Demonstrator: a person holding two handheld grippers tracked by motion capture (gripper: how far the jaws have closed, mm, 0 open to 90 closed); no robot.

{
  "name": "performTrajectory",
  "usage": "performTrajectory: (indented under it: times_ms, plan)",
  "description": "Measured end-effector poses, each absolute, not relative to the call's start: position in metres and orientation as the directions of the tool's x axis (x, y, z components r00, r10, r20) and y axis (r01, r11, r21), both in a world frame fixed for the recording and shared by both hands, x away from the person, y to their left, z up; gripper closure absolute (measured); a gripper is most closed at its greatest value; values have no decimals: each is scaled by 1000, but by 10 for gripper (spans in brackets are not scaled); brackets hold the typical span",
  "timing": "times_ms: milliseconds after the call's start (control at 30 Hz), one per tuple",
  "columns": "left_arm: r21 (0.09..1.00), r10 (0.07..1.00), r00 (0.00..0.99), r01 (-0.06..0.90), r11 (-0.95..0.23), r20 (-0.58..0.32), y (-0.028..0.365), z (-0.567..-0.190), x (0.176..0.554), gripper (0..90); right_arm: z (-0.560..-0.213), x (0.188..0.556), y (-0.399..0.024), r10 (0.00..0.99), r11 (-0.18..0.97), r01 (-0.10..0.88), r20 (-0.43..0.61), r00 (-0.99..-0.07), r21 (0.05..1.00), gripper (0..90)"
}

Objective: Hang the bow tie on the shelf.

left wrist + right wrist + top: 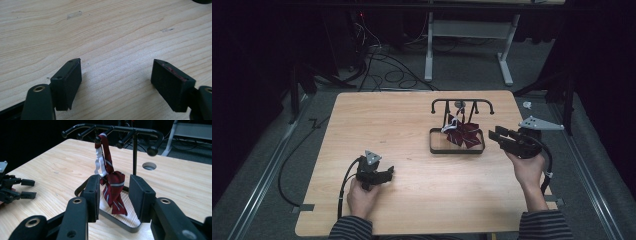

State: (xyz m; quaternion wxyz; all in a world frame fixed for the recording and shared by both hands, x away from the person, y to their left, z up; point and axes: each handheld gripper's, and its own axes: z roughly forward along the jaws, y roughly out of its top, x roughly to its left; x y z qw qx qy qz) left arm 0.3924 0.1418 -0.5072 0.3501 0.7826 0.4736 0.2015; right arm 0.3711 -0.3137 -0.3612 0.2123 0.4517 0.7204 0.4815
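dark red striped bow tie [113,191] with white strap hangs from a peg of the black metal rack [135,152], drooping over the rack's base frame on the light wooden table [412,130]. right gripper [113,195] faces it, jaws apart, not touching. left gripper [116,80] rests well apart on the table, jaws wide, empty.

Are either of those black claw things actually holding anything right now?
No. The left gripper rests open over bare wooden table; the right gripper is open before the dark red striped bow tie, not gripping it.
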Motion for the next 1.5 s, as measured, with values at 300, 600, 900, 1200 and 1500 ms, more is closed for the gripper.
performTrajectory:
  times_ms: [300,600,900,1200,1500]
  plan:
    - [739,882,470,600,-306,-16,142,-507,392,252,-374,366,-317,855,118,472,152,-495,873,635]
    - [739,882,470,600,-306,-16,142,-507,392,252,-385,361,-320,856,109,483,166,-490,869,630]
    - [739,883,470,600,-306,-16,142,-507,392,252,-396,359,-320,853,110,510,182,-488,853,628]
    - [739,882,470,600,-306,-16,142,-507,392,252,-404,356,-320,851,107,524,194,-487,845,628]
    - [739,882,470,600,-306,-16,142,-507,392,252,-415,355,-316,843,115,544,208,-497,831,630]
